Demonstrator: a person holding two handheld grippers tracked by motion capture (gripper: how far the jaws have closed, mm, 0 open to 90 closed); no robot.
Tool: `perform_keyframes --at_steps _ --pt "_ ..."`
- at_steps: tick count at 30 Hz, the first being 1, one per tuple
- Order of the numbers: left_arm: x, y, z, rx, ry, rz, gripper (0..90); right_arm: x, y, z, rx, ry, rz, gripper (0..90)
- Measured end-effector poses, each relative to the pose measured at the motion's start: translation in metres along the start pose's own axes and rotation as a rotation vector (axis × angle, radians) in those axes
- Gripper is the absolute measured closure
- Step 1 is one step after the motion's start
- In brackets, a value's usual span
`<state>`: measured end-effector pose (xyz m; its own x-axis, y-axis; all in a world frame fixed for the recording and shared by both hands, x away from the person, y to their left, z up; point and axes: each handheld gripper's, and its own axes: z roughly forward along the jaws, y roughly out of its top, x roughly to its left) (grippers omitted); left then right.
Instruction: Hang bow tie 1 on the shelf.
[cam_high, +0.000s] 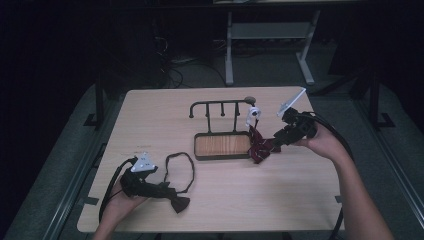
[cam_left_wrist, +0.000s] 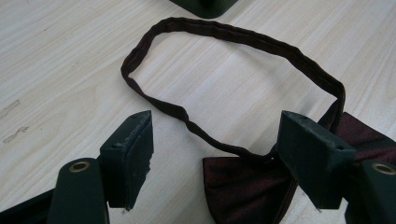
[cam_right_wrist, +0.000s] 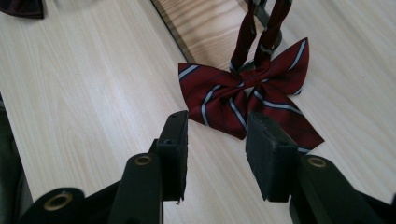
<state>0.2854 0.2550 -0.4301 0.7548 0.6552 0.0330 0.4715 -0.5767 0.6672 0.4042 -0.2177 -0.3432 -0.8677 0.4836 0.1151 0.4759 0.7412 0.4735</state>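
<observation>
rack base first: near the centre of the high view sits a dark-rimmed tray with a wooden floor (cam_high: 222, 145), and a black hook rail (cam_high: 220, 106) rises along its far edge. nothing lies on the wooden floor itself. from the right end of the rail a striped maroon bow tie (cam_high: 260, 147) hangs by its strap, its bow slumped on the table (cam_high: 150, 115) against the tray's right edge, outside the rim. a small white tag (cam_high: 253, 112) shows at the top of that strap.

in the right gripper view the striped bow tie (cam_right_wrist: 250, 100) lies in the upper middle, its two strap lengths running up to the rack's foot at the top edge. the right gripper (cam_right_wrist: 217, 154) stands partly open, nothing between the pads, its tips just short of the bow's near wing and holding nothing.

at the lower left of the high view the left gripper (cam_high: 167, 190) rests low by a plain dark bow tie (cam_high: 179, 202) whose strap loops out toward the tray. in the left gripper view its jaws stand wide apart; the dark bow (cam_left_wrist: 252, 186) lies between them at the bottom, the right pad touching or just over the bow's edge, no grip closed.
</observation>
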Motion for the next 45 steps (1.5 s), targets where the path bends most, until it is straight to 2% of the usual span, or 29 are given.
perform_keyframes --at_steps 6,18,33,45 --pt "0.0 0.0 0.0 0.0 -0.001 -0.001 27.9 0.002 -0.007 0.004 0.001 0.005 0.008 57.1" --pt "0.0 0.0 0.002 0.002 -0.002 -0.003 27.9 0.01 -0.017 0.015 0.001 0.015 -0.01 54.9" --pt "-0.001 0.0 0.003 0.007 -0.002 -0.003 28.3 0.019 -0.04 0.03 -0.014 0.033 0.022 51.9" --pt "-0.002 0.0 0.004 0.007 -0.006 -0.011 28.6 0.028 -0.053 0.036 -0.032 0.03 0.031 49.6"
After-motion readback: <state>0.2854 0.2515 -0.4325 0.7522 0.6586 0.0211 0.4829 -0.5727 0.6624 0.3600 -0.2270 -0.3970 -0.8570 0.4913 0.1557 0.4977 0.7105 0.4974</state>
